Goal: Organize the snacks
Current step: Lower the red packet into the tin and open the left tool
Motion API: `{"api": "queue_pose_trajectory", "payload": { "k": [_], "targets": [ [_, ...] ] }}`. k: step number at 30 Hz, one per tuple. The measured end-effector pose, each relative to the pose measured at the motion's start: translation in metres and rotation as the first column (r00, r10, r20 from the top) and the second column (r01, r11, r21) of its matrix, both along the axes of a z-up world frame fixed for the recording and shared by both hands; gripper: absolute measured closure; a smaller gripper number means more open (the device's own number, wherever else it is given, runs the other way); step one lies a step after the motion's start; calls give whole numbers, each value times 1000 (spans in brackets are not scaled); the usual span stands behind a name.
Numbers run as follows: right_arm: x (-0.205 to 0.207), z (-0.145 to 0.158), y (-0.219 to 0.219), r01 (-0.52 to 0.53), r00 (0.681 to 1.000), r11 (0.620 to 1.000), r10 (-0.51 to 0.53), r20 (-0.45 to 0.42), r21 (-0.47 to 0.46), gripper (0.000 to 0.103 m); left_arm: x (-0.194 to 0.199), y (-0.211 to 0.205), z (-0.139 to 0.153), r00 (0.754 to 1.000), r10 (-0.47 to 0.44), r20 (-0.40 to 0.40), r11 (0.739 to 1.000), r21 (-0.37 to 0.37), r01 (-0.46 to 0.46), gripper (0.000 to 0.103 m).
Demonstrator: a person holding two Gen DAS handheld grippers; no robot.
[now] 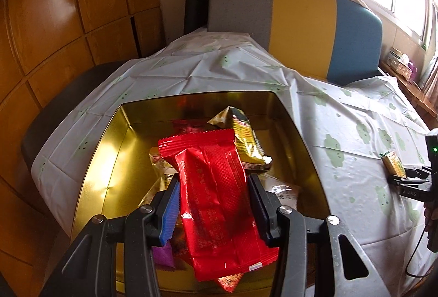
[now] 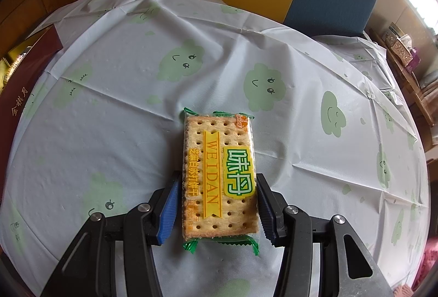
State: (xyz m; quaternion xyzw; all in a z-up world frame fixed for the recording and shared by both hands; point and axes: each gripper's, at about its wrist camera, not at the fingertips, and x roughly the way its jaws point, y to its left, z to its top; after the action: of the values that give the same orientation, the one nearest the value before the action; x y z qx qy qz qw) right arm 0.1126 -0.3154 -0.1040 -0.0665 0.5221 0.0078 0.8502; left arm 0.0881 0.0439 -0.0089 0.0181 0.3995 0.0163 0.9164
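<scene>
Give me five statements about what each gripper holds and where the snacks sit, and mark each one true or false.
1. The left gripper is clamped on a red packet. True.
2. The red packet hangs over the open gold tin. True.
3. The gold tin is empty. False: other snack packets already lie inside it.
4. The right gripper holds a purple candy. False: its fingers close on a cracker packet with green ends.
5. The cracker packet is inside the tin. False: it is over the cloud-print tablecloth, away from the tin.
</scene>
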Motion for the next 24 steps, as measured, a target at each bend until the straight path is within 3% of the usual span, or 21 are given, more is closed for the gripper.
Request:
{"api": "queue_pose_trajectory", "payload": {
  "k": [9, 20, 24],
  "targets": [
    [-1, 1, 1, 11, 1000, 1000, -11, 0, 2, 53, 41, 26, -3, 997, 38, -65, 997, -71, -42, 55],
    [2, 3, 0, -19, 1000, 1000, 19, -18, -12, 56, 89, 14, -37, 981, 68, -183, 998, 24, -65, 55],
    [6, 2, 0, -23, 999, 1000, 22, -26, -13, 56, 96, 8, -43, 980, 92, -179, 994, 69, -80, 55]
  ]
}}
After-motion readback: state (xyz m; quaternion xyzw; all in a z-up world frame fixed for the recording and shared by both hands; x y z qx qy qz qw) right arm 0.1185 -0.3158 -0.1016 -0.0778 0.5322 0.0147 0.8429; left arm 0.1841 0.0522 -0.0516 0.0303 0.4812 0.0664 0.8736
